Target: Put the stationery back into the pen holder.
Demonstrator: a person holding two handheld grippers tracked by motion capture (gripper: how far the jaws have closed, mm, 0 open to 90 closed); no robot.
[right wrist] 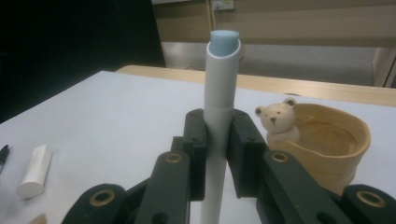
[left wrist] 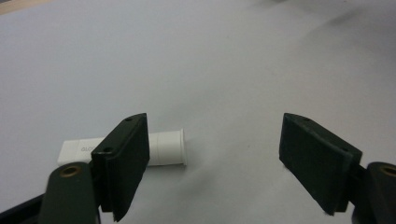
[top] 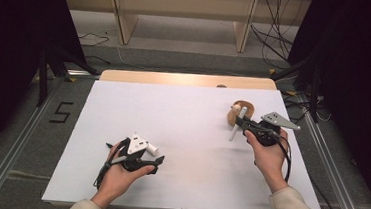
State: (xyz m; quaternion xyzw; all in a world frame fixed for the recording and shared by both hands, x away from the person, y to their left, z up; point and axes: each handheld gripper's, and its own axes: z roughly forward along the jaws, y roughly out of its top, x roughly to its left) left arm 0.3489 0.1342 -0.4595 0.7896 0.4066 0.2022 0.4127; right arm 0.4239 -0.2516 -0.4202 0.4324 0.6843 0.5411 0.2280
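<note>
- The white table top [top: 191, 135] is evenly lit from above and looks bright, while the room to the left and right falls into near black.
- Shadows under the hands are faint and soft; there is no harsh glare.
- The high view is slightly soft and grainy.
- In the left gripper view the black jaws are blurred at the edges.
- In the right gripper view the wooden bowl [right wrist: 327, 140] is reasonably sharp, the background hazy.

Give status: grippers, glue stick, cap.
Left gripper open, white plastic cap lying on white table beside one jaw. Right gripper shut on uncapped white glue stick. Wooden bear bowl beside it, untouched.
</note>
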